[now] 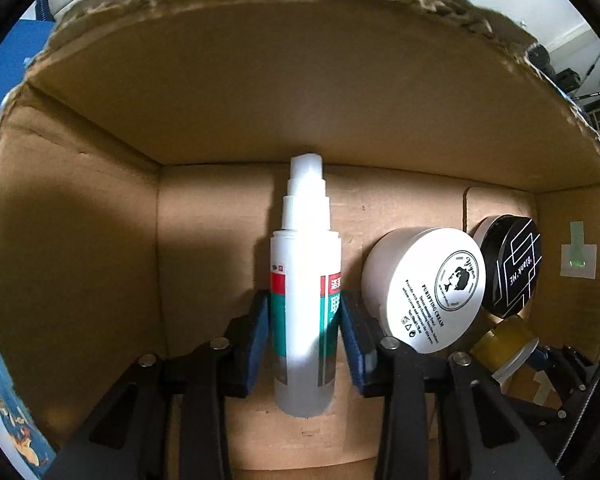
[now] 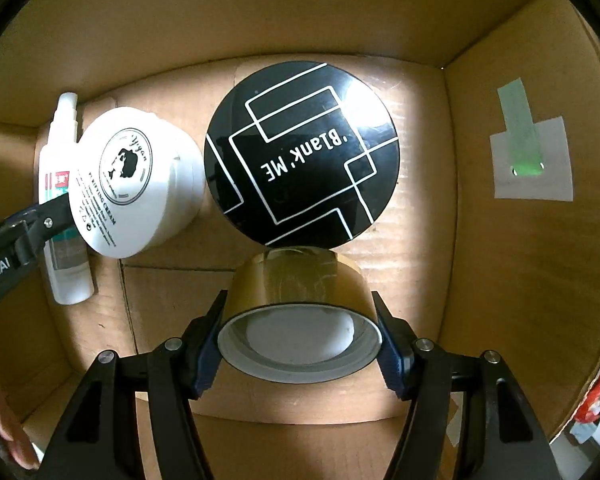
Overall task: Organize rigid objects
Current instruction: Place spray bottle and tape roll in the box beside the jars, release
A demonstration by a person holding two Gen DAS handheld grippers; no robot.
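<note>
While both of my jaws hold items inside the cardboard box [image 1: 260, 80], I am partway through packing it.

Nearest me, my right gripper [image 2: 302, 344] has its jaws closed around a gold-banded jar [image 2: 300, 284], held on its side with the open white mouth towards me, just short of the black round tin [image 2: 302, 154] that stands against the box's far wall near its right corner. My left gripper [image 1: 305, 340] has its jaws narrow on the spray bottle [image 1: 305, 292], nozzle pointing at the far wall, body apparently resting on the box floor about mid-width. Between bottle and tin sits the white cream jar [image 1: 424, 288], tilted, its lid facing me. I judge the next move is to set the gold jar down in the bare floor before the tin, then ease both jaws off without knocking the tilted jar.
</note>
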